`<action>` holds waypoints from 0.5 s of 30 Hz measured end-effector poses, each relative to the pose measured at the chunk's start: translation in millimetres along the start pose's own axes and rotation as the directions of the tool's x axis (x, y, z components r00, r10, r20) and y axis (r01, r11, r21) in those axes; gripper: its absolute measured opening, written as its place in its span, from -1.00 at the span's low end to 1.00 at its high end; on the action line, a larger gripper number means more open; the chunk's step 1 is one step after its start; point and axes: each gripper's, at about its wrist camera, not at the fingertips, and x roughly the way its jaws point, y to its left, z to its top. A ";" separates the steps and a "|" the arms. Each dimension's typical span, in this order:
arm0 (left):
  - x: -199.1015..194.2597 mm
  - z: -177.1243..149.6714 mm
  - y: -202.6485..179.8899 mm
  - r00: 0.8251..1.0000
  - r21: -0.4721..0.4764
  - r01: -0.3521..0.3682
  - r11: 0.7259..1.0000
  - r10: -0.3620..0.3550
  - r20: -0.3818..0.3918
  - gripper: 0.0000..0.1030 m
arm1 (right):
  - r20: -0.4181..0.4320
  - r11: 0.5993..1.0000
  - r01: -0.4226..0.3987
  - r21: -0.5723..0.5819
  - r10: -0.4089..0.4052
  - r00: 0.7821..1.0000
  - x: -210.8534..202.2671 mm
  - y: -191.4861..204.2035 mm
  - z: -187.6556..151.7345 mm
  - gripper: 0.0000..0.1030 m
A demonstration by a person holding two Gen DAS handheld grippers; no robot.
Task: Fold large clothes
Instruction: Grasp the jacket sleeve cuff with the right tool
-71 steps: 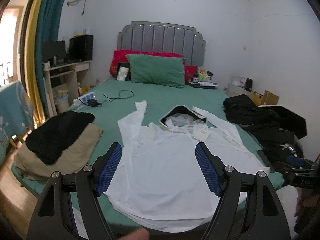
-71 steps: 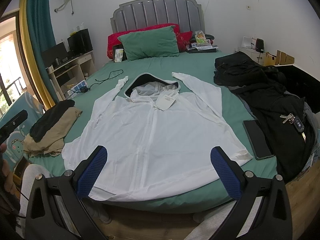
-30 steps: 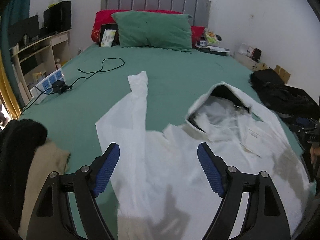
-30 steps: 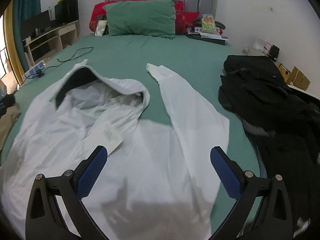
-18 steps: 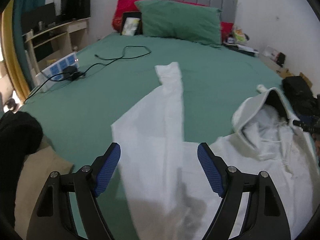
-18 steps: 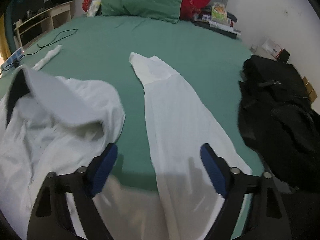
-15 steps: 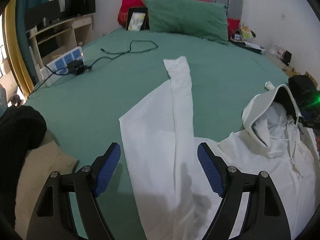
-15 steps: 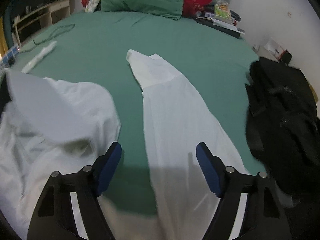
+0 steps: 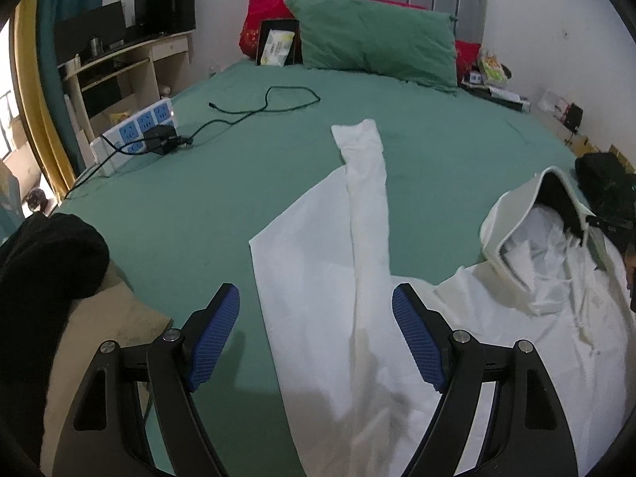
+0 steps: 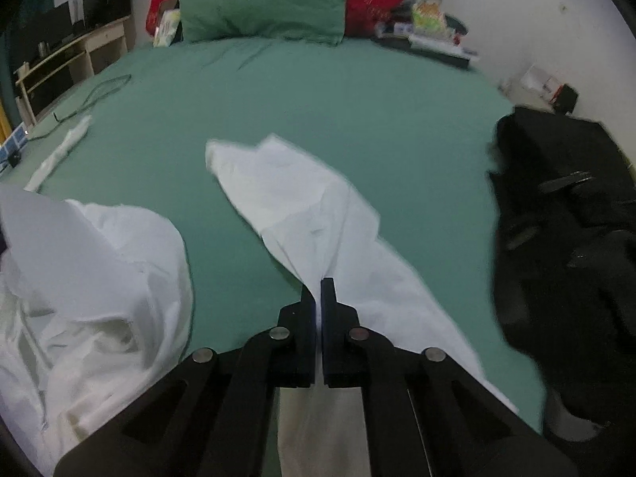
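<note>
Right wrist view: right gripper (image 10: 318, 290) clamped on the right sleeve (image 10: 302, 214) of the white hooded jacket (image 9: 457, 318), spread on the bed (image 9: 437, 151); left gripper (image 9: 316, 334) jaws apart above the left sleeve (image 9: 365, 206); fabric thin, limp, light; pinch mid-sleeve folds

Both wrist views low over bed (image 9: 397, 119), facing headboard; share pillow (image 10: 262, 0).

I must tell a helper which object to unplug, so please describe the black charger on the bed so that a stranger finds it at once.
Start from the big green bed and go to its left edge, beside the wooden desk. There lies a white power strip with blue sockets. The black charger is the small dark block plugged into it, and a thin black cable runs from it in loops across the sheet.
</note>
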 end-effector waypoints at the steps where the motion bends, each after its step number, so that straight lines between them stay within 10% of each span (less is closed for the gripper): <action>1: -5.9 1.0 -1.1 1.000 0.003 0.004 1.000 -0.004 0.006 0.61 | 0.012 1.000 0.009 -0.001 -0.009 1.000 -9.5 0.3 1.0 -0.96; 15: -67.1 -5.2 -2.3 0.994 -0.018 0.105 0.994 -0.104 0.026 0.61 | 0.098 0.996 -0.025 -0.091 0.034 0.995 -160.8 58.4 -20.1 -0.96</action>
